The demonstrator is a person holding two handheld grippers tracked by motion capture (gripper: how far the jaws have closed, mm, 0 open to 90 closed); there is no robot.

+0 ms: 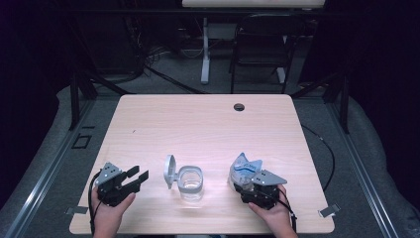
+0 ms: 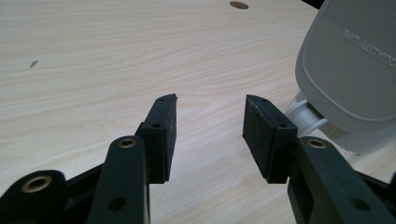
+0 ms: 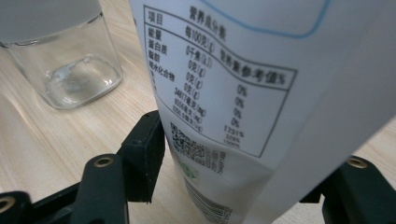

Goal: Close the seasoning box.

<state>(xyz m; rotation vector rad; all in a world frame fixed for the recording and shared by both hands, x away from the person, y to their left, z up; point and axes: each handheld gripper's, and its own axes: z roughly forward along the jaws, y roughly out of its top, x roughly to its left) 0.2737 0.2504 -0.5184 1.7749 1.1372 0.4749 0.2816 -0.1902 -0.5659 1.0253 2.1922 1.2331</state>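
A clear glass jar (image 1: pixel 190 181) stands near the table's front edge, its grey hinged lid (image 1: pixel 170 171) swung up on its left side. My left gripper (image 1: pixel 138 174) rests left of the jar, held by a hand, open with nothing between its pads (image 2: pixel 210 105); the lid (image 2: pixel 355 60) rises just right of its jaws. A white and blue printed pouch (image 1: pixel 245 166) stands right of the jar. My right gripper (image 1: pixel 241 184) has the pouch (image 3: pixel 243 70) between its wide jaws (image 3: pixel 238 154); the left pad sits beside the pouch, the right pad is hidden. The jar (image 3: pixel 70 70) looks empty.
The light wood table (image 1: pixel 198 124) has a cable hole (image 1: pixel 239 106) at its far side. A black chair (image 1: pixel 260 44) and a white desk leg (image 1: pixel 205 49) stand beyond the table. Dark frame bars flank both sides.
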